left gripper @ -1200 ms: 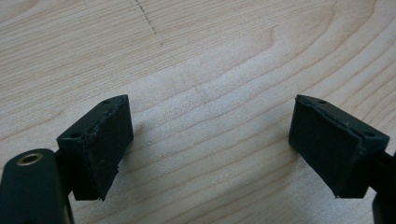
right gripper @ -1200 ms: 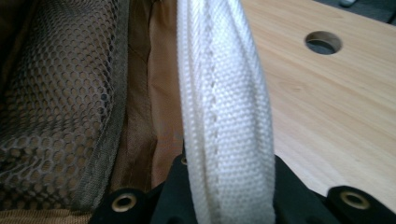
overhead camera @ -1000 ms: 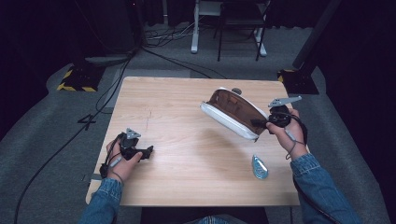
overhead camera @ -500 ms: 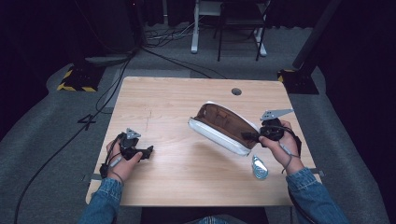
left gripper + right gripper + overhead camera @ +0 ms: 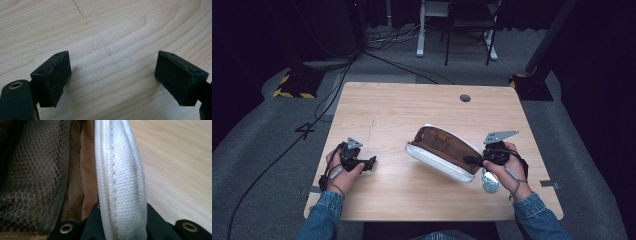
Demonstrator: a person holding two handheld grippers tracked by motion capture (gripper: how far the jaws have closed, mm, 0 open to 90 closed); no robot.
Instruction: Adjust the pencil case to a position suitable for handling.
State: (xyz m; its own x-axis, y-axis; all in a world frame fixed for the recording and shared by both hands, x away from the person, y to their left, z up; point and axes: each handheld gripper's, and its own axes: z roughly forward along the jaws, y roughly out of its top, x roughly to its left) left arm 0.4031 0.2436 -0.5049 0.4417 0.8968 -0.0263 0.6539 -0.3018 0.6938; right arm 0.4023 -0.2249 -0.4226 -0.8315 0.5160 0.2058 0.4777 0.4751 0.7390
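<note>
Gripping white case [image 5: 443,154] rim, R gripper [image 5: 473,160] clamped on its edge.
Case sits centre-right on table [image 5: 412,107], tilted open-side up for access; L gripper [image 5: 373,161] idle near-left, jaws wide, empty.

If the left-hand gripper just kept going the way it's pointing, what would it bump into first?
Probably the white pouch. The left gripper points right across the table, with bare wood between them, though its exact line is hard to judge.
</note>
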